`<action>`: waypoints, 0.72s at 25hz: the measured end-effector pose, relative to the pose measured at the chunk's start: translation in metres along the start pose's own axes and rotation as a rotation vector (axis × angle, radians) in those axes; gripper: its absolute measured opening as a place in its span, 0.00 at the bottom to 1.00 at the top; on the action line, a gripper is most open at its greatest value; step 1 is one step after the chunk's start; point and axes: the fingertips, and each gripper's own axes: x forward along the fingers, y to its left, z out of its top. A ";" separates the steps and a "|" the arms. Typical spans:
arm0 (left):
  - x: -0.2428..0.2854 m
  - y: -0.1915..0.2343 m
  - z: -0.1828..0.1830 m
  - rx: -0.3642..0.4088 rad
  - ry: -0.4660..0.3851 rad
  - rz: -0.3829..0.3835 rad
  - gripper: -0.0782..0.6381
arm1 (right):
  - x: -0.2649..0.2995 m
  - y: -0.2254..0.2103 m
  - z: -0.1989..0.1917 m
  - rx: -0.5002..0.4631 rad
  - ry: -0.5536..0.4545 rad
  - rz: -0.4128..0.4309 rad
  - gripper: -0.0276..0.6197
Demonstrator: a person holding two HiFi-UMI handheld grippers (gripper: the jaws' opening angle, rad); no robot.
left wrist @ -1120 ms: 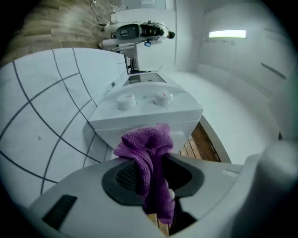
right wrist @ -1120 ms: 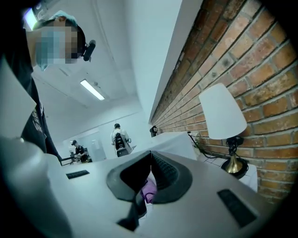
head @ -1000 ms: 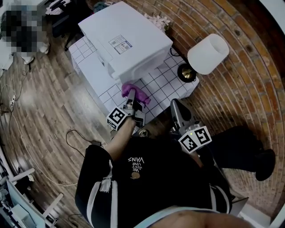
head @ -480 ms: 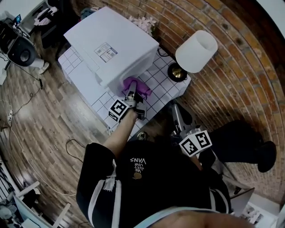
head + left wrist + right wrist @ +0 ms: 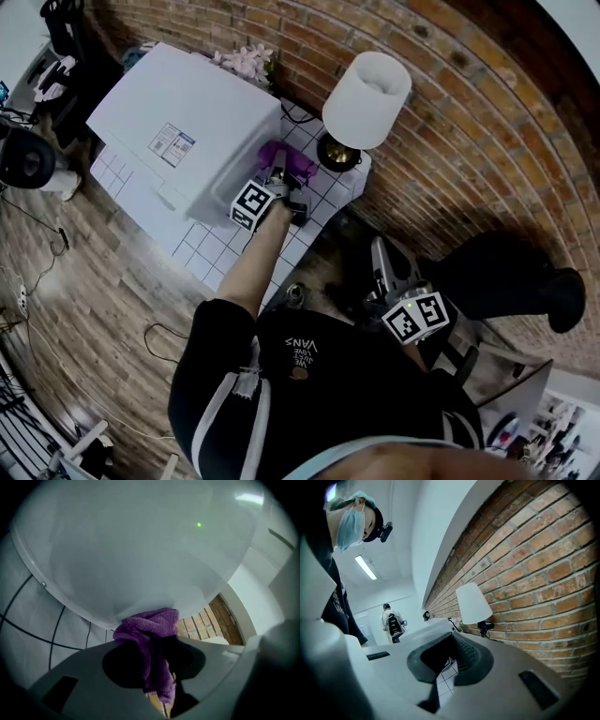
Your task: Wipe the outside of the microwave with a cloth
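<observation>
the left gripper (image 5: 157,667) has its jaws shut tight on a purple cloth (image 5: 150,625). a fat bunch of the cloth sticks out past the tips and a thin tail hangs down between the jaws. the bunch is pressed on the smooth white side of the microwave (image 5: 178,122), low down, close to its right near corner.

the microwave sits on a table with white tiles (image 5: 202,253), to the far left of the person. a lamp with a white shade (image 5: 367,89) stands just right of the cloth, by the brick wall (image 5: 450,112).

the right gripper (image 5: 447,663) is held back near the person's body, well apart from the microwave. its jaws are a little apart and there is nothing between them, only tiles seen through the gap.

the cloth looks soft, light and floppy, so it will likely bend and slide if only a thin bit is pinched. a thick folded part is the best place to hold it, with a good lump left out front to rub with. the microwave looks hard, smooth and heavy, so it should stay put when pushed gently. the lamp looks easy to tip, so wipe with care on that side.
</observation>
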 end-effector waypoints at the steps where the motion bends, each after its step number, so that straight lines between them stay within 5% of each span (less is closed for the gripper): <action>1: 0.008 0.001 -0.002 0.005 -0.001 0.003 0.29 | -0.004 -0.004 0.000 0.002 -0.002 -0.014 0.04; 10: 0.044 -0.001 -0.017 0.012 -0.007 0.000 0.29 | -0.028 -0.024 0.006 -0.002 -0.004 -0.078 0.04; 18: 0.006 -0.011 -0.026 0.064 0.078 -0.025 0.29 | -0.004 -0.005 0.007 -0.009 0.003 0.033 0.04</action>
